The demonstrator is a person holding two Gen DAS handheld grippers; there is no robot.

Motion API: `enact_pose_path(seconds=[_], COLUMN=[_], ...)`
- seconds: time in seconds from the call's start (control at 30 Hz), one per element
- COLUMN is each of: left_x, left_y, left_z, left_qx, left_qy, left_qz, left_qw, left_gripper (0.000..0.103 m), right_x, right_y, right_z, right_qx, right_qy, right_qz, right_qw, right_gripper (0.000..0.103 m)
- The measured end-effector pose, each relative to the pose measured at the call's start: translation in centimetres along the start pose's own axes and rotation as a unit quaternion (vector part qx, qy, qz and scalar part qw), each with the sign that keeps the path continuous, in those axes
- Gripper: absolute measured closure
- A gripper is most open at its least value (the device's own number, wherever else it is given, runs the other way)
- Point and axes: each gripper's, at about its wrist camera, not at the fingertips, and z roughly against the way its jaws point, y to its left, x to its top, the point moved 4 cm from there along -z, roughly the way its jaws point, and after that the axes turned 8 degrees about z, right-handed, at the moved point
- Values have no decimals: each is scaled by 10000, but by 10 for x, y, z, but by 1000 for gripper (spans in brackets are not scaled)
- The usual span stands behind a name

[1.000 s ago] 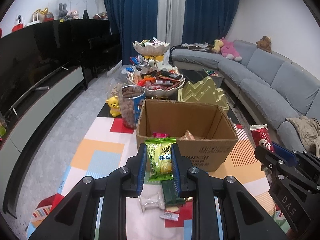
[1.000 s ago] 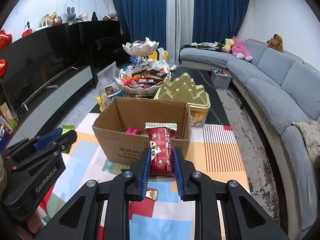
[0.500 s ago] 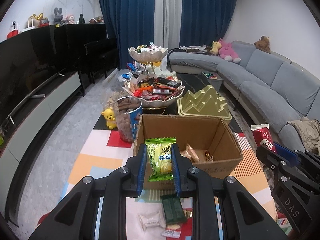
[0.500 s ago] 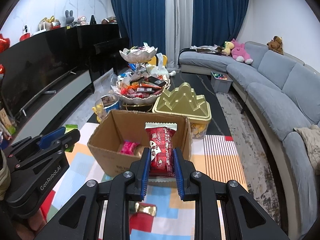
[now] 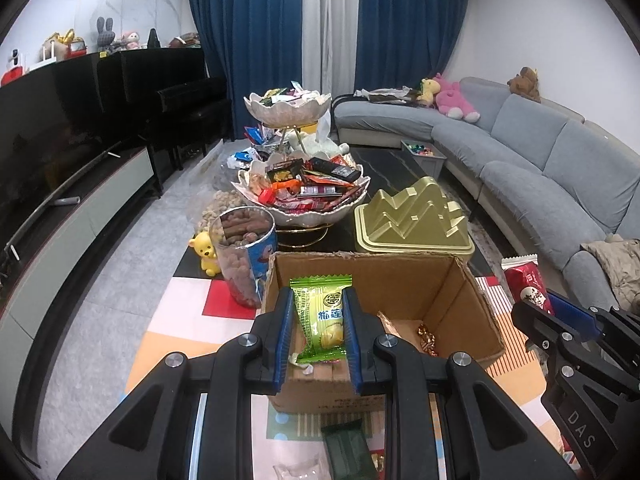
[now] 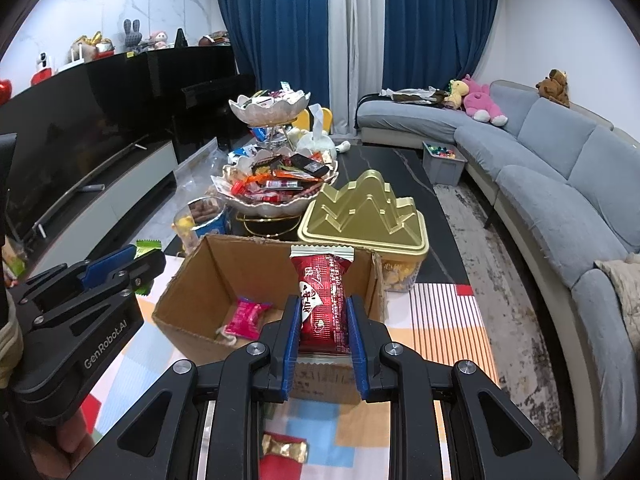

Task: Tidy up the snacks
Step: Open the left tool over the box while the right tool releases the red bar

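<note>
My left gripper [image 5: 318, 312] is shut on a green snack packet [image 5: 321, 318], held over the near left part of an open cardboard box [image 5: 476, 300]. My right gripper [image 6: 323, 316] is shut on a red snack packet [image 6: 323, 300], held over the near right edge of the same box [image 6: 192, 280]. A pink packet [image 6: 246, 317] and gold wrapped candies [image 5: 426, 336] lie inside the box. The right gripper also shows at the right of the left wrist view [image 5: 560, 320], and the left gripper at the left of the right wrist view [image 6: 120, 268].
Behind the box stand a two-tier dish of snacks [image 5: 300, 196], a gold mountain-shaped tin [image 5: 412, 220] and a clear jar of nuts [image 5: 246, 256]. Loose packets lie on the coloured mat: a dark green one [image 5: 348, 448] and a gold candy [image 6: 285, 449]. A grey sofa [image 6: 560, 184] runs along the right.
Both grippers have moved forward and up with their packets, from in front of the box to over its near edge. The box interior has come into view.
</note>
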Motion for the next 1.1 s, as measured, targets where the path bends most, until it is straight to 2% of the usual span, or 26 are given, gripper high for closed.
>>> enact_pose_path(seconds=[0.37,0.73,0.8,0.87,0.93,0.97,1.03,1.1], left_x=[8,5,4,4,4,4,3,3], left_y=[-4,-4,-4,-3,-3,-1,1,4], left_z=[-37,-54,-54,-53,-52,-51,-51,-50], left_qx=[-63,-126,-96,-46,-40,-29,18,29], left_qy=[208,425,422,401,397,389,388,406], left_qz=[-103,-114,-152,-178,-184,-183,-179,-159], left_qw=[9997,9990,9989,9990,9990,9991,9991,9990], left_gripper=[79,77,71,55,46,41,37,36], right_x=[8,11,11,11,11,12,11,10], right_y=[-4,-6,-6,-7,-8,-9,-10,-11], right_z=[-28,-46,-47,-49,-47,-45,-43,-41], right_qx=[28,111,134,126,85,53,1,-17], right_qy=[84,209,228,247,201,178,161,161], right_qz=[30,98,120,135,118,108,87,57], right_qw=[10000,9997,9996,9995,9997,9998,9998,9999], right_gripper=[79,78,77,67,52,50,45,45])
